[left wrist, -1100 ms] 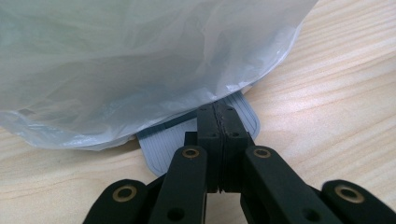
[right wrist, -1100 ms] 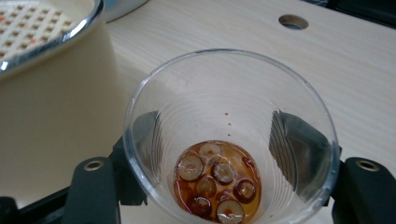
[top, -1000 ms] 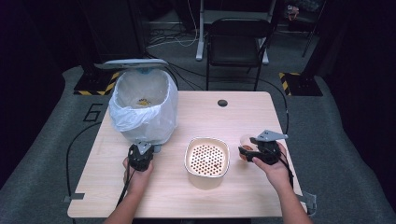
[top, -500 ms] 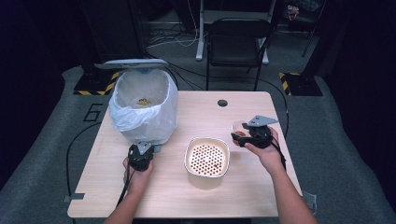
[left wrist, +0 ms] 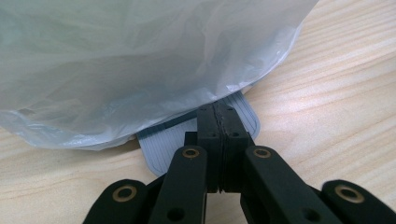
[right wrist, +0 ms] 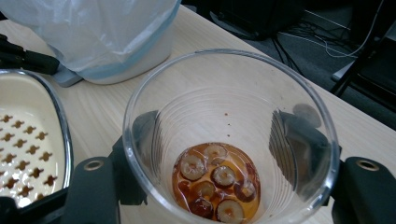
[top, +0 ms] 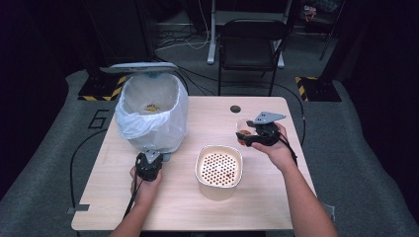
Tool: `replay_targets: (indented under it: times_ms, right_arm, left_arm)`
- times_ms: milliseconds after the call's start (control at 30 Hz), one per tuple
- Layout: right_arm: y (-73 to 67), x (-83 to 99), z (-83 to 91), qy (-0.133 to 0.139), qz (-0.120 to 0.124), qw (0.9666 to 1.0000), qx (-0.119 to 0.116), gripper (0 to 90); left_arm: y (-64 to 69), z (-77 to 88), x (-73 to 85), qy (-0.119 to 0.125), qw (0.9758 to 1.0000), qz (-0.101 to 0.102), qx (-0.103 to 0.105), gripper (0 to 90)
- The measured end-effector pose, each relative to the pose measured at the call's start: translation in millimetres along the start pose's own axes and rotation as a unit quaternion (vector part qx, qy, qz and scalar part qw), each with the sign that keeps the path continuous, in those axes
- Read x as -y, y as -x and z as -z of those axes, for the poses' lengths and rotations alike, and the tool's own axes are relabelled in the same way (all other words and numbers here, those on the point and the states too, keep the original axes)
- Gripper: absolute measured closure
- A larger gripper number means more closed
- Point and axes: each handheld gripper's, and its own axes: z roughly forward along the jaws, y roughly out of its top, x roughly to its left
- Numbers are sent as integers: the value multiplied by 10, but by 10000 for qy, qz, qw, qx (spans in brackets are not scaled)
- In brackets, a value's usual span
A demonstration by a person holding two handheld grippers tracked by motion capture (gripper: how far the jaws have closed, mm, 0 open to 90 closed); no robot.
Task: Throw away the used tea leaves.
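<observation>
Wooden table (top: 276, 197): keep clear cup (right wrist: 229, 140) level in clamped right gripper (top: 250, 134), tip over strainer bowl (top: 219, 166); left gripper (left wrist: 219, 128) closed, pressing bin pedal (left wrist: 161, 142)

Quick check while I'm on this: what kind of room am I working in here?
Probably a lab or studio set up for recording, not a kitchen: a plain wooden table stands on grey carpet among dark surroundings, cables trail over the floor, and hazard-striped tape marks it behind the lined bin.

A cup (top: 243, 127) is held in the right gripper (top: 248, 134) above the table (top: 197, 207), beside a strainer (top: 219, 166). The left gripper (top: 152, 156) is set at the foot of a lined bin (top: 152, 118).
</observation>
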Motion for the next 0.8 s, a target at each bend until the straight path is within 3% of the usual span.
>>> replay_targets:
  times_ms: [200,467,633,800]
  right_arm:
    - [-6,-62,-52,92,26,9999,-98,340]
    - [-87,-171,-22,316,505,9980,-198,340]
    - [-199,-223,22,537,946,9938,-234,341]
    - [-326,-244,47,558,1568,9859,-183,343]
  left_arm:
    - [-2,1,0,-2,10000,-1,3,893]
    - [-2,1,0,-3,10000,7,5,893]
    - [-1,0,0,1,10000,-1,2,892]
    - [1,0,0,-1,10000,4,4,892]
